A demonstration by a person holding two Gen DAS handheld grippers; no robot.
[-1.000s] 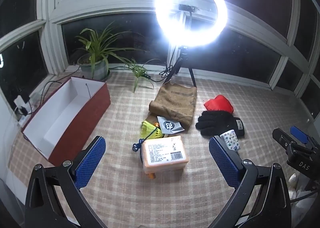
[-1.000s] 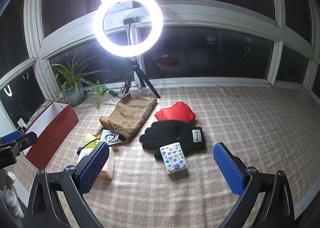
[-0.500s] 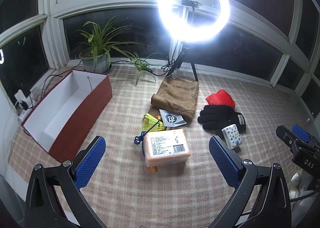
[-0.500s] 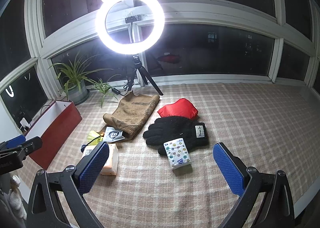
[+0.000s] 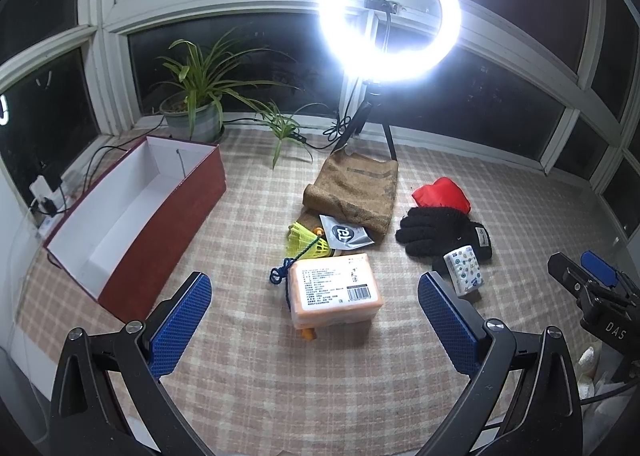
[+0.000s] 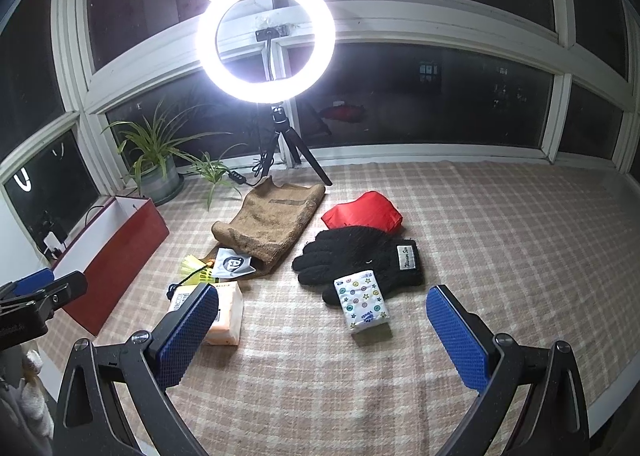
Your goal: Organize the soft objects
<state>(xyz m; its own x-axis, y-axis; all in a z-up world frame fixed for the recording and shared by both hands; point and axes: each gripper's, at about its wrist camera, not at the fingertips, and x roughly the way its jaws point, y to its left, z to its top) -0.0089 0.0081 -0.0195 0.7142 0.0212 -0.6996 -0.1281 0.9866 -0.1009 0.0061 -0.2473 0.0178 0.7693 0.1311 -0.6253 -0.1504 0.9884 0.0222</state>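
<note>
Hovering both tongs, left (image 5: 314,320) and right (image 6: 322,330), spread wide and empty, choosing among gloves (image 6: 356,256) before the open box (image 5: 132,211).

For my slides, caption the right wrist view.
Open right hand-held gripper above tissue pack and black gloves.

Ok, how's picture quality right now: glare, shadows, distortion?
Left wrist view: the ring light blows out white, window frames bow from fisheye, the tissue pack stays sharp. Right wrist view: same ring glare, a short shadow beside the patterned tissue packet, the black gloves lose detail.
</note>
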